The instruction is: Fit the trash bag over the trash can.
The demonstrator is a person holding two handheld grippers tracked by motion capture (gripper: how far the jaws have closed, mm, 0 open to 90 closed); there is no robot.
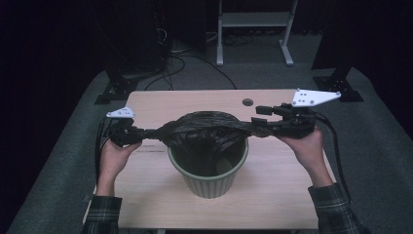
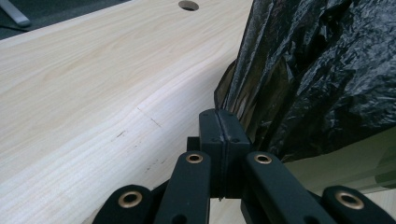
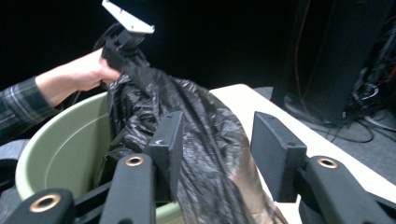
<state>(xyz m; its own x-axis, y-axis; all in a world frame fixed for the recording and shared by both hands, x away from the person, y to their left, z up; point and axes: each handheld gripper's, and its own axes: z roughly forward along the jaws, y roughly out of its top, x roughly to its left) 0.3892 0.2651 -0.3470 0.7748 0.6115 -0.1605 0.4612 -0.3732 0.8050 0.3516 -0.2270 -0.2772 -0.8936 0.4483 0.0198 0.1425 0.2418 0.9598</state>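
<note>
The left gripper (image 2: 219,140) has its jaws pressed together on an edge of the black plastic bag (image 1: 207,127), pinching the film right at the pad tips. The right gripper (image 3: 217,154) stands with its jaws spread; the bag passes between the pads, lying against one pad and clear of the other, so this side is draped rather than clamped.

**Position.** The bag is stretched between the two grippers above the mouth of the green bin (image 1: 209,178), and its middle sags down into the bin. The bin stands near the centre of the table (image 1: 160,105), slightly toward the near edge. The left gripper holds its end out toward the left edge, the right gripper toward the right edge.

**Handling properties.** The bag is thin, crinkled film: very light, fully limp, and glossy enough to slide out of a weak pinch. It does not hold any shape and bunches where pulled. It probably tears if dragged hard over the bin rim.

**Where to take hold.**
- Grip the hem of the bag opening, not the sagging body.
- Gather several folds between the pads, so that the film does not slip.
- Take opposite points of the hem, so the opening spreads wide enough to pass over the rim.
- Keep tension moderate; the right side needs a fresh, firm pinch before any pull.
</note>
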